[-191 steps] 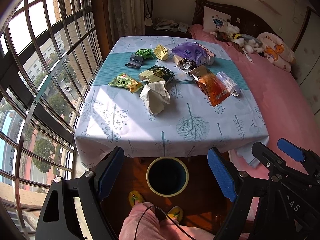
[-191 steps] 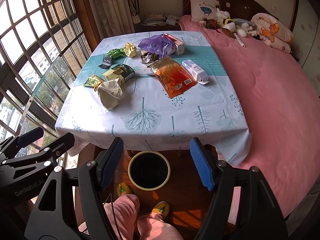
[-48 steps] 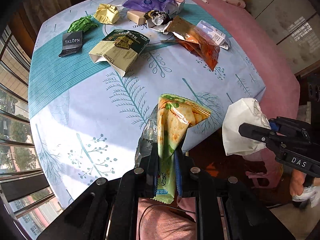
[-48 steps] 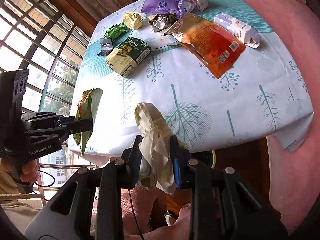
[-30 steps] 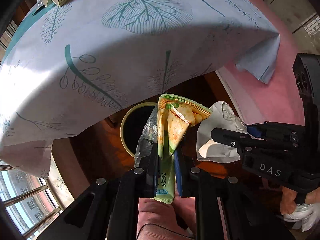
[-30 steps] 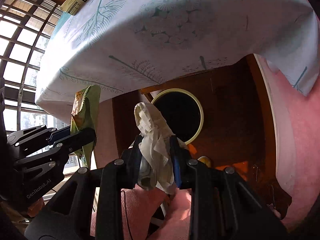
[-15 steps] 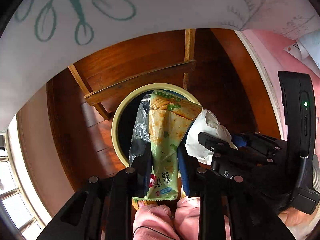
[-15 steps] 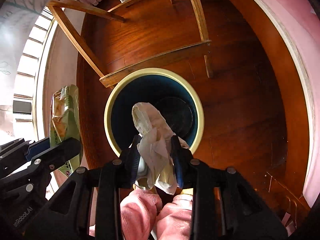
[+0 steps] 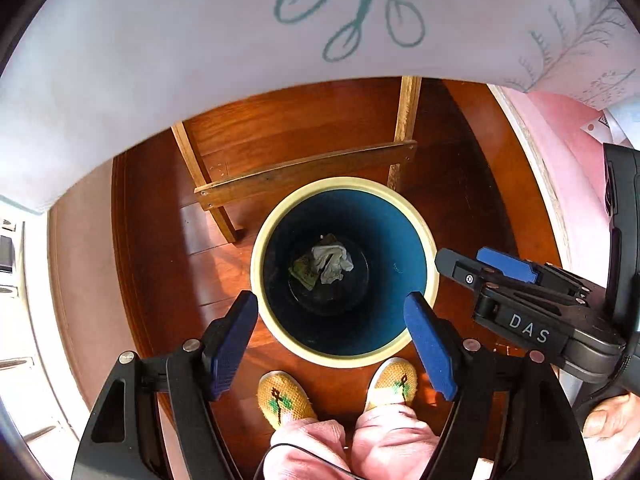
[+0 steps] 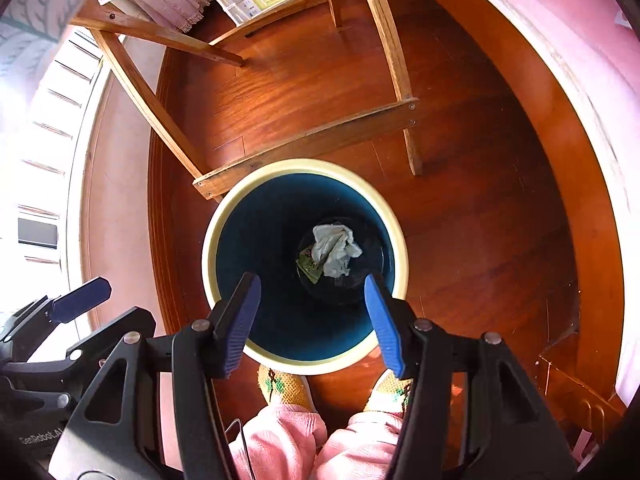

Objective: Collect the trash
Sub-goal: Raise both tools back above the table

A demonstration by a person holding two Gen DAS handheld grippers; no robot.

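Down under the counter point(image 9: 160, 60), both hand-held grippers point pretty much straight into the waste bin point(image 9: 428, 240) on the wooden floor point(image 10: 460, 220). Left hand-held gripper point(image 9: 332, 336) has its jaws opening, nothing between them. Right hand-held gripper point(image 10: 312, 312) is the same deal: jaws opening, nothing in the gap, just the dark blue inside of the bin showing through.

So where's the trash? At the bottom of the bin. You can see a crumpled pale paper wad point(image 10: 334, 250) lying down there, with a green snack wrapper point(image 10: 308, 266) touching it and partly tucked under its edge. Both are well inside the cream rim, nothing hanging over it.

Progress-wise, I'd call this drop done: two pieces are in. What's left I honestly can't tell from here, since the counter top is out of view and only the underside of the leaf-print tablecloth point(image 9: 360, 12) and the wooden leg frame point(image 10: 320, 136) show. The person's yellow knitted slippers point(image 9: 284, 400) sit right by the bin's near edge, pink trouser legs point(image 10: 280, 440) below them. Next move, I'd guess, is lifting both grippers back up to check the counter for more.
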